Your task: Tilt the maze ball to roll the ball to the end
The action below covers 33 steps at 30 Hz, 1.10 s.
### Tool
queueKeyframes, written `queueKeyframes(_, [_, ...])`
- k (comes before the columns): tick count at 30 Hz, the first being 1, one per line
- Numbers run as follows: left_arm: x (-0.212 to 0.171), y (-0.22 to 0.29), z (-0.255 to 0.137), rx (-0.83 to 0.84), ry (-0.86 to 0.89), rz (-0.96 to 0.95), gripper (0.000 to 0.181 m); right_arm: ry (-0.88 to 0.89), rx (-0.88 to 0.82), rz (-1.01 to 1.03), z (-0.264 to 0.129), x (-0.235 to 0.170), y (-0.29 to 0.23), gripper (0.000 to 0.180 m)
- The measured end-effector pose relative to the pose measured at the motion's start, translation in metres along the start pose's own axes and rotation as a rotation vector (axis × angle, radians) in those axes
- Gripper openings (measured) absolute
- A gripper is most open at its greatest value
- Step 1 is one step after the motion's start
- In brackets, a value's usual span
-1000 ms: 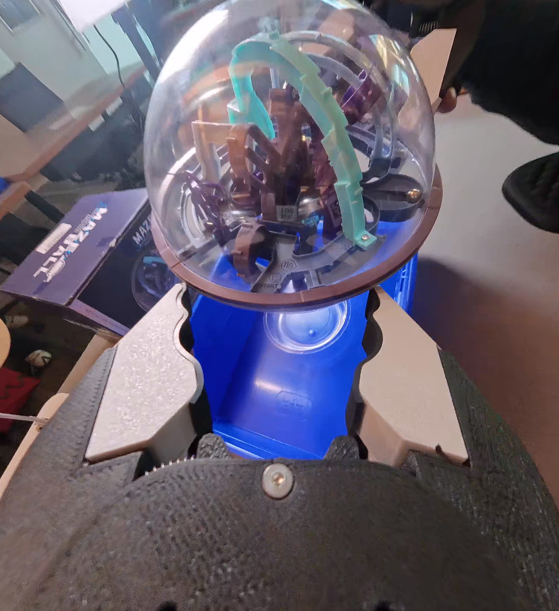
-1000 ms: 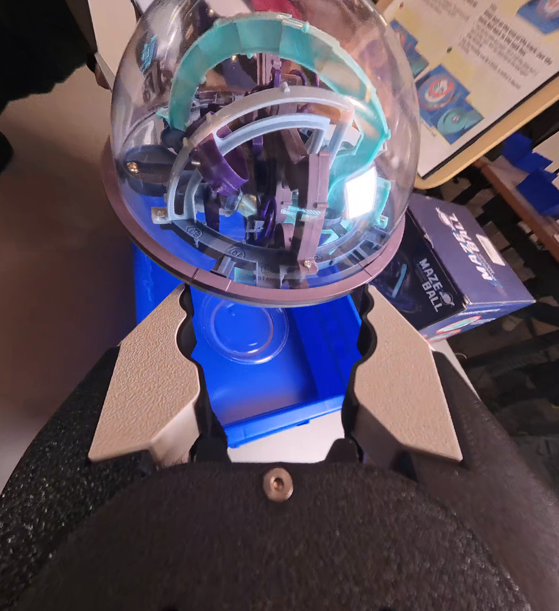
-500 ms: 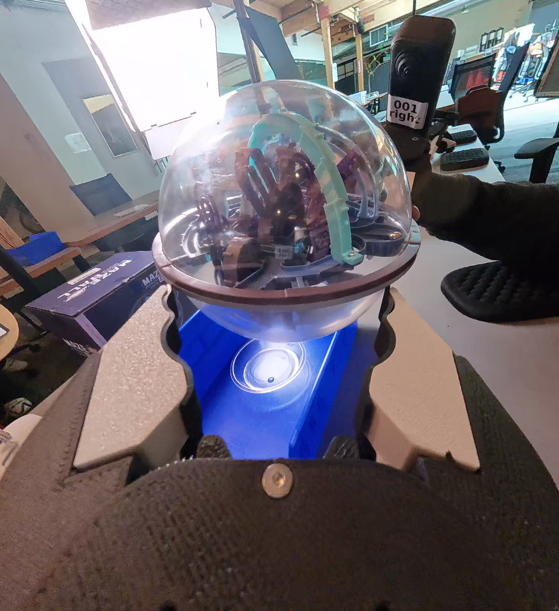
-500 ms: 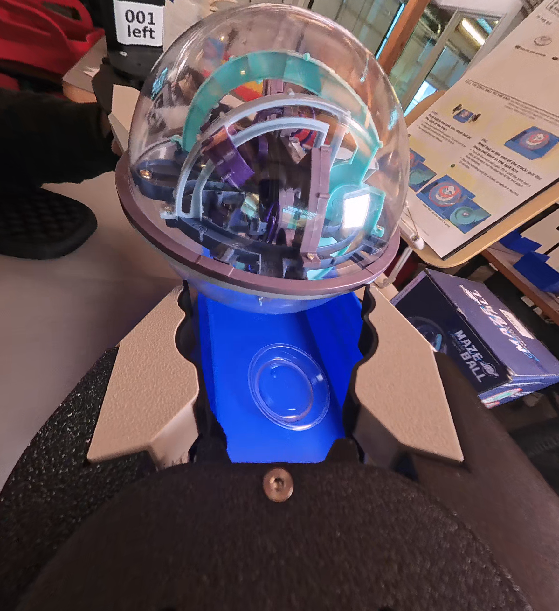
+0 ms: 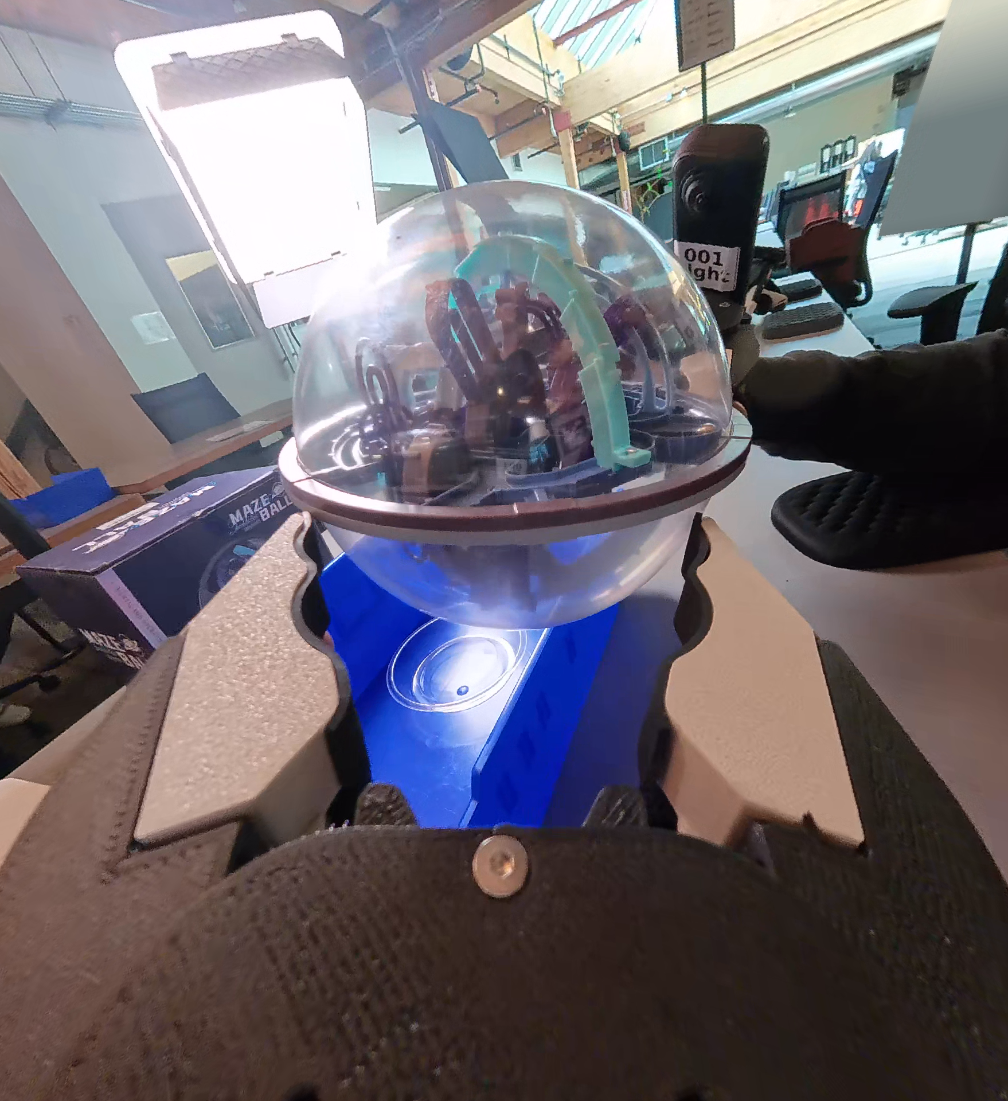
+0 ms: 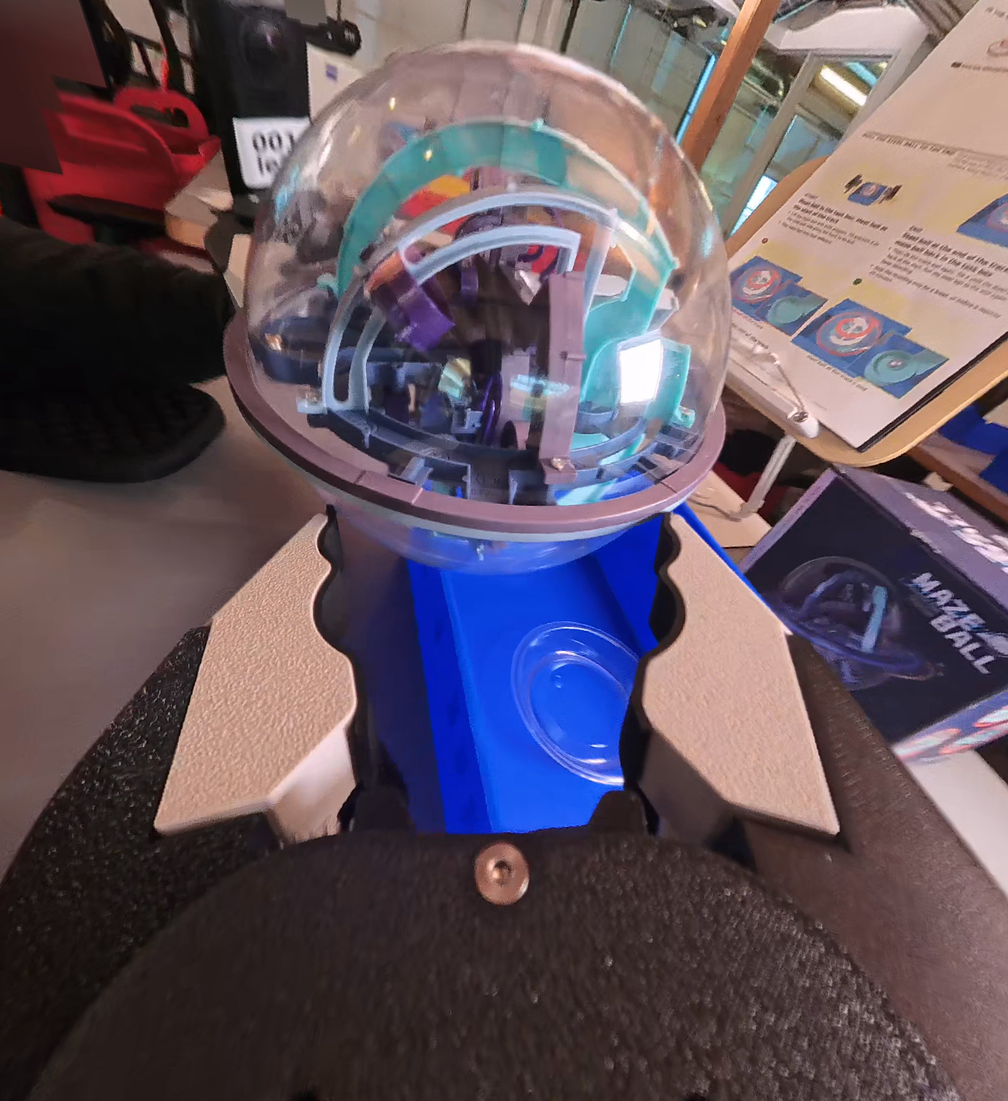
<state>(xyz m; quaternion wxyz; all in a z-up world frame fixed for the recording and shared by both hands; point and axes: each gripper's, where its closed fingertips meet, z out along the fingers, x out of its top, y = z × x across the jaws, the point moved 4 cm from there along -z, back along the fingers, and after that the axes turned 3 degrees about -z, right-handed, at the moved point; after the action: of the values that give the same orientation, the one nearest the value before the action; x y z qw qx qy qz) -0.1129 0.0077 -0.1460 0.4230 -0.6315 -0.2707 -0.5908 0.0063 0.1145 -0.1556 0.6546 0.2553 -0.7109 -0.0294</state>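
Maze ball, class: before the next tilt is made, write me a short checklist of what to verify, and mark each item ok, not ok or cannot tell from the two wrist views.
1. Left gripper fingers flank the maze ball below its brown rim: ok.
2. Right gripper fingers flank it from the opposite side: ok.
3. Firm contact of the pads on the shell: cannot tell, the rim hides the contact.
4. Globe lifted clear of the blue bin and the clear stand inside it: ok.
5. Rim near level: ok in the left wrist view; tilted in the right.
6. Small steel ball located on the track: cannot tell.
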Motion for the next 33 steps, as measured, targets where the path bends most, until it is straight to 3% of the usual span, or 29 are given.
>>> queueKeyframes(4, [-0.013, -0.003, 0.002, -0.003, -0.035, -0.021, 0.12, 0.05, 0.033, 0.084, -0.003, 0.002, 0.001, 0.105])
queueKeyframes(15, [-0.003, 0.0, 0.001, -0.011, 0.037, -0.035, 0.12, 0.154, 0.179, 0.349, -0.008, 0.003, 0.0, 0.105])
queueKeyframes(20, [-0.002, 0.002, 0.0, -0.011, 0.041, -0.01, 0.12, 0.268, 0.21, 0.496, -0.014, 0.007, 0.01, 0.091])
queueKeyframes(26, [-0.005, 0.002, 0.003, 0.008, 0.048, -0.036, 0.12, 0.278, 0.184, 0.534, -0.013, 0.008, 0.012, 0.094])
queueKeyframes(33, [-0.008, 0.001, 0.008, -0.006, 0.029, -0.153, 0.122, 0.181, 0.158, 0.436, -0.007, -0.001, 0.006, 0.099])
